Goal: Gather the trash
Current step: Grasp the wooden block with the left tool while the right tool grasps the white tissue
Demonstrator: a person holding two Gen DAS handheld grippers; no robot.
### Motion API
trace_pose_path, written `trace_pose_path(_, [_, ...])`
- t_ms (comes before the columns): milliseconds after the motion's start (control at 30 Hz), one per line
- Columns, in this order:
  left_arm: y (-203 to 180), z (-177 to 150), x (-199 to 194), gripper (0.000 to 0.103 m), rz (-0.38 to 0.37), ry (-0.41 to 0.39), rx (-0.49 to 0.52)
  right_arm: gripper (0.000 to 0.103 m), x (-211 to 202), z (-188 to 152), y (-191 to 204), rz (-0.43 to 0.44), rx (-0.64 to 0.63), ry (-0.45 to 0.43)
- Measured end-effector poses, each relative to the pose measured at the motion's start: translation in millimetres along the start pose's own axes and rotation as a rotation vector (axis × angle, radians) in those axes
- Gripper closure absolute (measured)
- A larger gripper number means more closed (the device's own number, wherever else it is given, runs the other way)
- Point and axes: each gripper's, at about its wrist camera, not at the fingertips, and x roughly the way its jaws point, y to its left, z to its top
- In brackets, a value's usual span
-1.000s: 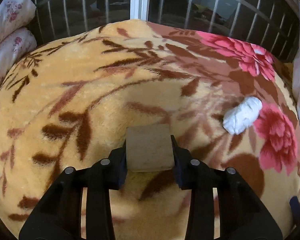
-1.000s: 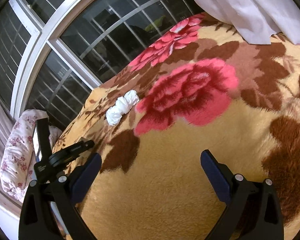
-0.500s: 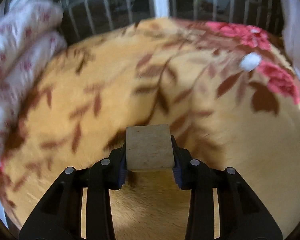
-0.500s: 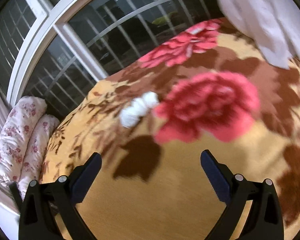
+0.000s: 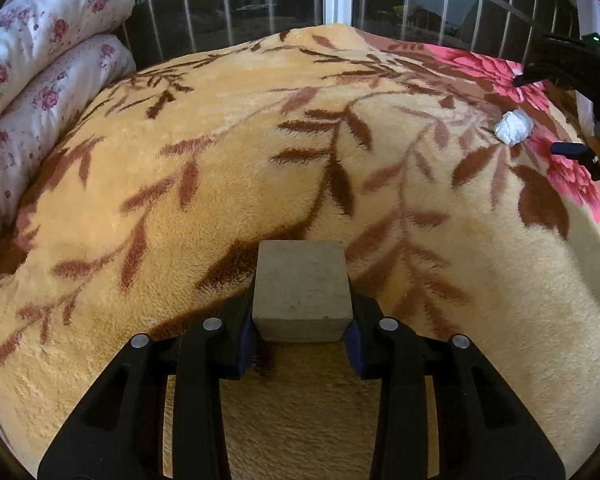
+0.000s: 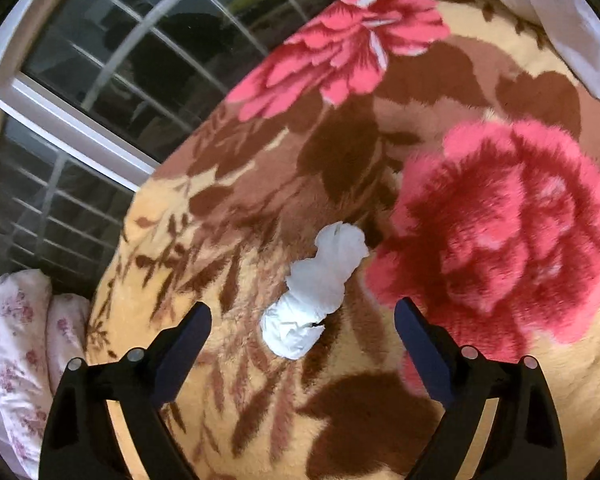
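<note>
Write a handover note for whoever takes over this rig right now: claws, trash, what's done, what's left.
Left claw: shut on a tan block, above the floral blanket.
Right claw: open, jaws just been closing; crumpled white tissue lies between them, not gripped.
Done: block picked up, right claw lined up on the tissue.
Left: close on the tissue, lift it, then bin both; no bin is in view.

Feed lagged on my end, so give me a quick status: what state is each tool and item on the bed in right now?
Left tool: shut on the block.
Block: clamped between the pads, held above the blanket.
Right tool: open, jaws have just been closing, straddling the tissue wad without touching.
Tissue wad: crumpled, lying loose on the blanket.
Blanket: spread over the bed.
Pillows: stacked at the window.
</note>
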Motion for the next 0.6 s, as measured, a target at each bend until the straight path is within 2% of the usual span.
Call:
trace_pose_path(200, [1.3, -0.1, 0.2, 0.068, -0.013, -0.001, -0.011, 0.023, 22.7, 0.8, 10.2, -0.070, -0.005, 0.011])
trace_pose_path(333, [1.7, 0.0, 0.5, 0.068, -0.014, 0.000, -0.011, 0.025, 34.5, 2.9, 12.1, -0.103, 0.020, 0.009])
trace_pose_path(367, [1.5, 0.0, 0.4, 0.068, -0.015, 0.000, -0.011, 0.028, 37.2, 3.0, 14.7, -0.120, 0.014, 0.000])
trace_pose_path(400, [1.0, 0.0, 0.3, 0.068, -0.015, 0.000, -0.012, 0.037, 38.9, 3.0, 16.8, -0.137, 0.004, -0.006])
trace_pose_path(433, [1.6, 0.0, 0.5, 0.068, -0.014, 0.000, -0.011, 0.041, 40.0, 3.3, 18.6, -0.154, -0.007, -0.012])
trace_pose_path(500, [1.7, 0.0, 0.5, 0.068, -0.014, 0.000, -0.011, 0.059, 43.2, 3.6, 19.9, -0.195, -0.030, -0.023])
trace_pose_path(600, [1.9, -0.1, 0.5, 0.068, -0.014, 0.000, -0.011, 0.065, 43.0, 3.0, 16.1, -0.199, -0.042, -0.033])
